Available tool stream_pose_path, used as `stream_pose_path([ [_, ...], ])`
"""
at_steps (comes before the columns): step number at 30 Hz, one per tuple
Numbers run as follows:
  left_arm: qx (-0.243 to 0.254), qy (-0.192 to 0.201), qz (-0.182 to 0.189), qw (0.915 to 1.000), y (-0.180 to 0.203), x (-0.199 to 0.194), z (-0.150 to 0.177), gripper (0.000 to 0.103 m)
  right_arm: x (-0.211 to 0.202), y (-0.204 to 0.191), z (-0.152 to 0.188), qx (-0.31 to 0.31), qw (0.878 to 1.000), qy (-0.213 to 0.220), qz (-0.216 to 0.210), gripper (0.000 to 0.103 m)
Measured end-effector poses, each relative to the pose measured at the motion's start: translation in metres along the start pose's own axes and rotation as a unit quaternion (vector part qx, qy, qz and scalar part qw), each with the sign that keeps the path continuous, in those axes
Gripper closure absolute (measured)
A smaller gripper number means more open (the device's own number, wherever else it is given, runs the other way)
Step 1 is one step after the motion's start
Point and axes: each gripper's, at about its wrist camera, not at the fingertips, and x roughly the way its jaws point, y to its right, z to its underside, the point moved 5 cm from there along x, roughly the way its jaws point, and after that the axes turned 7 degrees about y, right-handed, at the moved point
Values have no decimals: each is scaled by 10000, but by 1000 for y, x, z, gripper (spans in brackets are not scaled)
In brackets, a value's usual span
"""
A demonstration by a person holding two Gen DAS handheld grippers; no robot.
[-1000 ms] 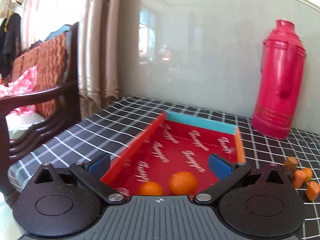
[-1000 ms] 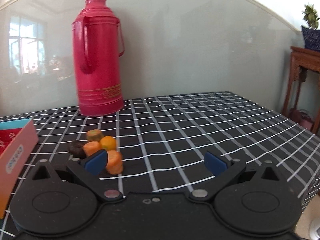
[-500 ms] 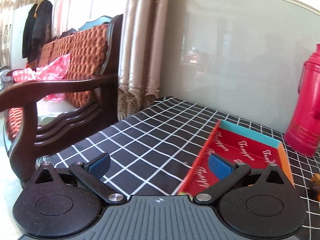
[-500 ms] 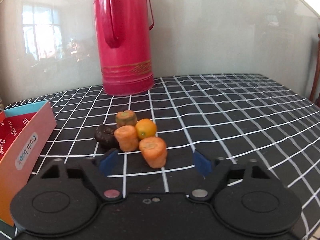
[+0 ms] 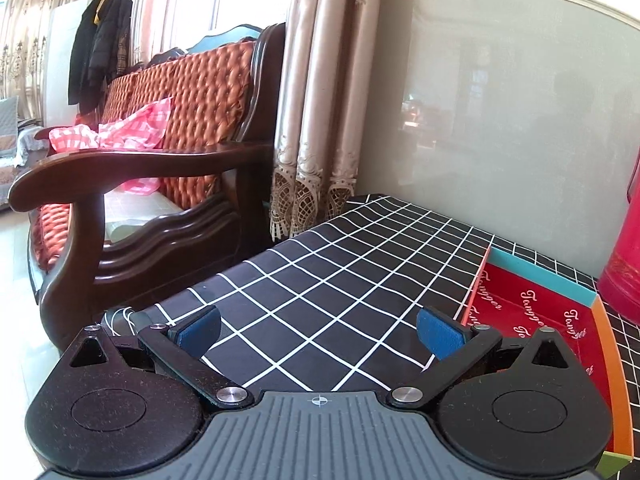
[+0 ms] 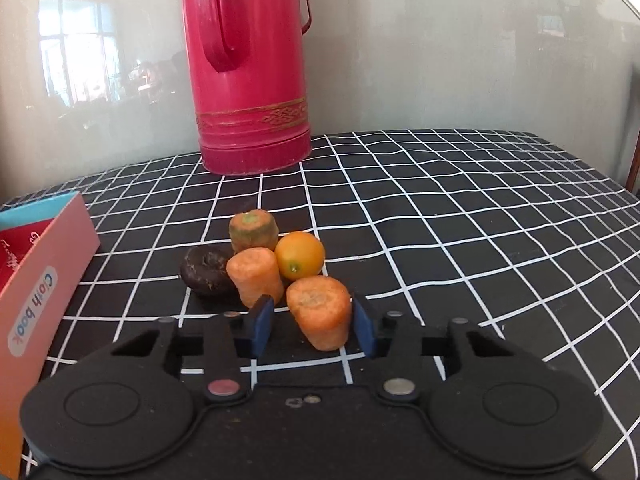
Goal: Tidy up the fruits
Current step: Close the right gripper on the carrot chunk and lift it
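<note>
In the right wrist view my right gripper (image 6: 312, 326) has its blue pads on either side of the nearest carrot chunk (image 6: 320, 316). The right pad touches it and a gap remains at the left pad. Behind it lie a second carrot chunk (image 6: 256, 276), a greenish carrot top (image 6: 253, 230), a small orange (image 6: 300, 255) and a dark brown round fruit (image 6: 206, 270). The red box (image 6: 36, 280) stands at the left. In the left wrist view my left gripper (image 5: 320, 330) is open and empty over the checked cloth, with the red box (image 5: 540, 312) to its right.
A tall red thermos (image 6: 248, 68) stands behind the fruit against the wall. The black checked tablecloth (image 6: 460, 220) covers the table. A wooden armchair (image 5: 152, 184) with an orange cushion and a curtain (image 5: 320, 120) stand past the table's left edge.
My right gripper has moved forward to the fruit pile and narrowed around the nearest carrot chunk. My left gripper has swung left, away from the red box and its oranges.
</note>
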Motion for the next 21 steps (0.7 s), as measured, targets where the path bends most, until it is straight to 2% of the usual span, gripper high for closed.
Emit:
stream_pose_path([
  [2, 4, 8, -22, 10000, -2, 0, 0, 0, 0, -2, 1, -66, 10000, 8, 13, 79],
  [7, -72, -9, -100, 9999, -12, 1, -1, 0, -4, -5, -1, -12, 9999, 106, -117, 79],
  [11, -157, -34, -158, 9997, -20, 2, -1, 0, -25, -17, -7, -61, 9978, 460, -473, 79],
  [16, -259, -51, -281, 9993, -30, 3, 0, 0, -56, -47, -12, -172, 9862, 892, -1387, 79],
  [21, -355, -102, -416, 9984, -43, 5, 1, 0, -78, -83, -12, -490, 9663, 1153, -2249, 79],
])
